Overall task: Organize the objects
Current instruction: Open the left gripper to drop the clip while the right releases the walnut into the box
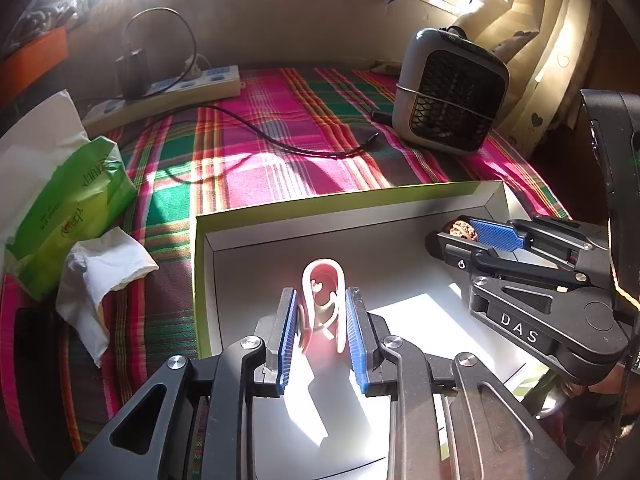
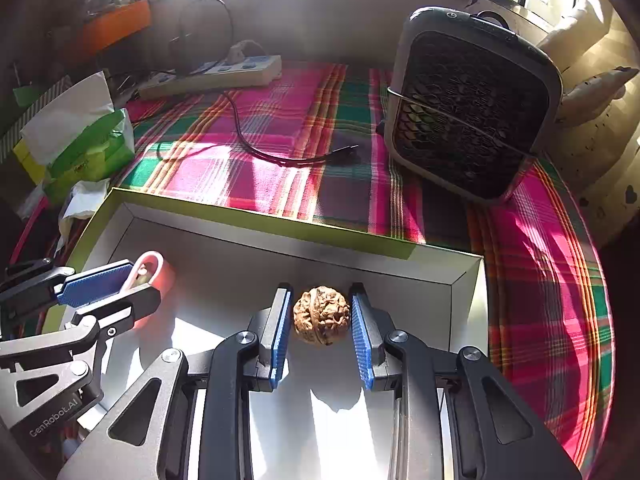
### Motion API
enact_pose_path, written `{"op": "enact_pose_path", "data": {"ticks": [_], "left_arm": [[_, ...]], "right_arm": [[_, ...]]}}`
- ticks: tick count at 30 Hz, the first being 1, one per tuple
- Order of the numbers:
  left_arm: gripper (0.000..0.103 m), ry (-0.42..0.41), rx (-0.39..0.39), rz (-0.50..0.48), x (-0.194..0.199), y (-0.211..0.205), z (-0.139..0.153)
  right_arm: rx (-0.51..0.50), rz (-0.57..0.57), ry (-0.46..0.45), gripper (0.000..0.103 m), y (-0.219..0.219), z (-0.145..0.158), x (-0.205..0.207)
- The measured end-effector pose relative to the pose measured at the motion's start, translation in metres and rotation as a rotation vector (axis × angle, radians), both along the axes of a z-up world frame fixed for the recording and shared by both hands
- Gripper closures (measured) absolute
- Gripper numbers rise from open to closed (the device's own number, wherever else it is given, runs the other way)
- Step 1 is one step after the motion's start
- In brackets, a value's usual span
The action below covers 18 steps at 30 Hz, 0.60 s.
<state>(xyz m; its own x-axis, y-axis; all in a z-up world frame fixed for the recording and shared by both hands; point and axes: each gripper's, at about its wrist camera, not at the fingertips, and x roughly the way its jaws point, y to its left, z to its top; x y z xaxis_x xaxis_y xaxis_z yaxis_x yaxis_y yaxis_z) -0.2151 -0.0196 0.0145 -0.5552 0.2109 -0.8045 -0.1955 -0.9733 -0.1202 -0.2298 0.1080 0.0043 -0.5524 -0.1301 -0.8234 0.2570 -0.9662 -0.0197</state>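
Closest to my left lens, the left tongs (image 1: 320,320) sit over the white floor of the open box (image 1: 202,248), pads nearly together around a pink plastic clip (image 1: 324,304). It stands upright between them. The right pad looks to be touching its side; on the left I see a sliver of gap, so I judge the grip is slackening and I cannot call it firmly clamped. The clip is a narrow loop, rounded at the top, with curly cut-outs through its middle. I judge it light and springy, liable to flex or tip, so its flat outer sides are the place to hold it.

Further right in the same box, the right tongs (image 2: 322,320) are clamped on a walnut (image 2: 321,315), one blue pad at each side of the shell. It is tan, round and deeply wrinkled, held above the box floor near the far wall. I judge it light, hard and rigid; the ridges give the pads bite, yet a round shell can roll out if pinched off-centre, so across its widest part is best.

Beyond the box lies a plaid cloth (image 2: 280,120), with a tissue pack (image 1: 68,208) at the left and a small grey fan (image 2: 472,104) at the right.
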Motion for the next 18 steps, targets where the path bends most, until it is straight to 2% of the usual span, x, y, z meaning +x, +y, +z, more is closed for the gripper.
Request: {"op": "enact_pose_path", "data": {"ticks": [4,7,18], "left_arm": [[0.078,-0.001,0.006,0.001,0.001,0.0,0.0],[0.074,-0.001,0.009,0.002,0.002,0.0,0.001],[0.072,0.029,0.017,0.016,0.02,-0.004,0.015]], "right_arm": [[-0.005,-0.006,0.003,0.071,0.001,0.0,0.001],[-0.016,-0.009,0.011,0.057,0.002,0.002,0.003],[-0.027,-0.025,0.05,0.056,0.007,0.017,0.021]]}}
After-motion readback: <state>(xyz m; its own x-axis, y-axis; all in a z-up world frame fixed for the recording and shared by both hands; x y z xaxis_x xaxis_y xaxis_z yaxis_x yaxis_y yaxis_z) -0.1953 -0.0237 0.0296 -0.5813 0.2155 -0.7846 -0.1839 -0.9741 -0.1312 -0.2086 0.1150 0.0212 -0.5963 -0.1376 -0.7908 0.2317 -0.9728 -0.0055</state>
